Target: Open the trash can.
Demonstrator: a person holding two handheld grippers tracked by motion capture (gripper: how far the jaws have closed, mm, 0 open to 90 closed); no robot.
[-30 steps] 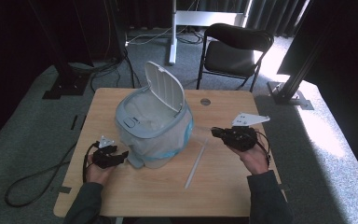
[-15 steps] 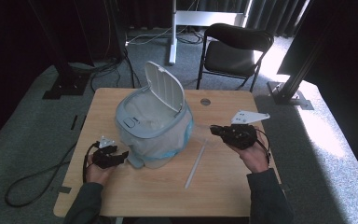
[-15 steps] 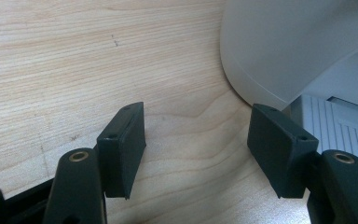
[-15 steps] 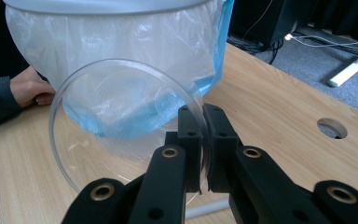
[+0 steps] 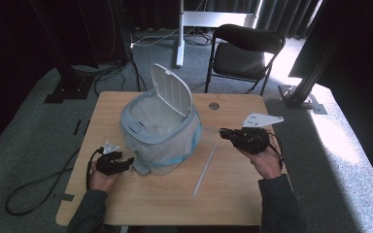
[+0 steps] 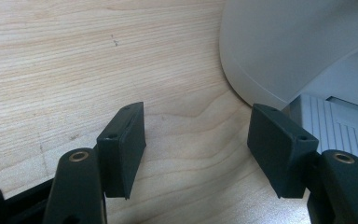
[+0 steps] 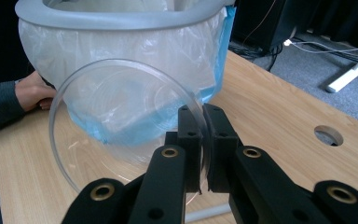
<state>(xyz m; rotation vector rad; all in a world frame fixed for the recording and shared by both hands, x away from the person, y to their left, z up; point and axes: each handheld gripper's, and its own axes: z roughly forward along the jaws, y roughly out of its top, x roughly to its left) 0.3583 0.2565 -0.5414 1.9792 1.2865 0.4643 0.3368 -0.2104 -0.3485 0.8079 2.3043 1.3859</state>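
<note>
A grey bin (image 5: 160, 133) lined with a clear and blue bag stands on the wooden table (image 5: 233, 194), its lid (image 5: 174, 94) tipped up. My right gripper (image 5: 222, 133) hovers just right of the bin. It is shut on the rim of a clear plastic cup (image 7: 121, 126), with the jaws (image 7: 203, 112) pinching the cup's wall and the cup's mouth facing the camera. My left gripper (image 5: 126, 161) rests low at the bin's front left corner. Its jaws (image 6: 198, 135) stand open over bare wood, with the bin's base (image 6: 284, 46) just beyond.
A pale straw (image 5: 203, 172) lies on the table in front of the bin, between the two hands. A round cable hole (image 5: 214, 105) sits near the far edge. A black chair (image 5: 245, 48) stands behind the table. Cables trail on the floor at left.
</note>
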